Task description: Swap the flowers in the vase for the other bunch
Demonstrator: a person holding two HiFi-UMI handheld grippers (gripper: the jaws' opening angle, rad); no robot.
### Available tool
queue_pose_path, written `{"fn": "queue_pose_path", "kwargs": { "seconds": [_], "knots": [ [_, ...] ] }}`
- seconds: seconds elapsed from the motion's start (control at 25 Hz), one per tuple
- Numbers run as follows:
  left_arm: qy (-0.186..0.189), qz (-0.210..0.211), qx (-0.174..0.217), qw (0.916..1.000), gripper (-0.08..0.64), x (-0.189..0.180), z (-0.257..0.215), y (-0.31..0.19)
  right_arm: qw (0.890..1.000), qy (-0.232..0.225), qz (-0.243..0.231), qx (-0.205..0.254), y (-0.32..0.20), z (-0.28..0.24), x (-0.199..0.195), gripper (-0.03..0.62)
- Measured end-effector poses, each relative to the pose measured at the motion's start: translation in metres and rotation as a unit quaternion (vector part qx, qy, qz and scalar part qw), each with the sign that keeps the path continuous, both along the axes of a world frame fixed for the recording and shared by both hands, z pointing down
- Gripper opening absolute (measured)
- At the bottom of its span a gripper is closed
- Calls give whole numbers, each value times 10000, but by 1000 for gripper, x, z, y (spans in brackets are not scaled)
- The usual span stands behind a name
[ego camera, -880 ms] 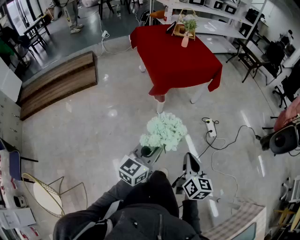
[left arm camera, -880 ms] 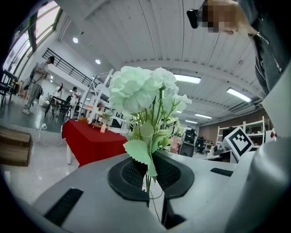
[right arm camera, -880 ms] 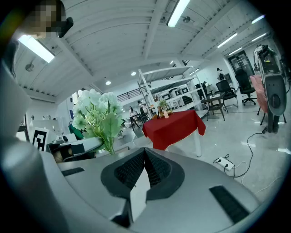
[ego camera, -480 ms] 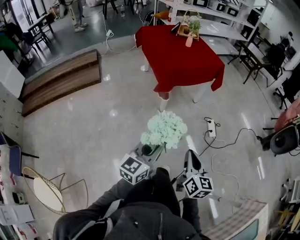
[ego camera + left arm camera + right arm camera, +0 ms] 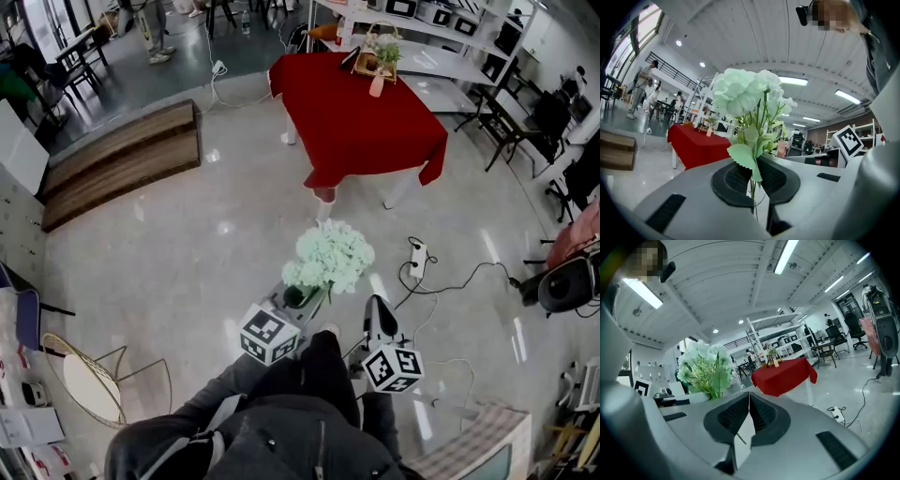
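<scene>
left claw (image 5: 755, 177): clamped on stems of pale green flower bunch (image 5: 745, 93) | right claw (image 5: 749, 409): squeezed together, beside the bunch

Your bunch (image 5: 328, 258) is pale mint-white with green, saw-edged leaves. The pads (image 5: 736, 180) of your left gripper (image 5: 298, 300) are black and ribbed, set in a plain grey body (its cube (image 5: 269, 335) carries black-and-white squares). The tablecloth (image 5: 361, 112) is solid red, the vase (image 5: 376, 86) pinkish, the floor (image 5: 187, 253) glossy pale grey.
</scene>
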State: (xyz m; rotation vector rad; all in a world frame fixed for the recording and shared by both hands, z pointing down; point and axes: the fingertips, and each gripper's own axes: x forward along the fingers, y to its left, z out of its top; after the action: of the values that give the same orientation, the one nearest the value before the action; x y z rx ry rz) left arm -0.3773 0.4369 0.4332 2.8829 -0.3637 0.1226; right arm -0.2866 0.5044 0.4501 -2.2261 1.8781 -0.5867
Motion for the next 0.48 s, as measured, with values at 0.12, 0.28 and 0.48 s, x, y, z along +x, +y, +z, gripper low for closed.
{"fn": "queue_pose_path", "kwargs": {
  "seconds": [0.12,0.28,0.48],
  "knots": [
    [43,-41,61,10000,25,10,-5,-9,9999,57,-73,74,-13,-5,11,11],
    [83,-154,91,9998,25,26,-5,-25,9998,77,-116,109,-30,-5,30,11],
    [62,-236,86,9997,25,48,-3,-43,9999,12,-142,79,-51,-2,55,12]
  ]
}}
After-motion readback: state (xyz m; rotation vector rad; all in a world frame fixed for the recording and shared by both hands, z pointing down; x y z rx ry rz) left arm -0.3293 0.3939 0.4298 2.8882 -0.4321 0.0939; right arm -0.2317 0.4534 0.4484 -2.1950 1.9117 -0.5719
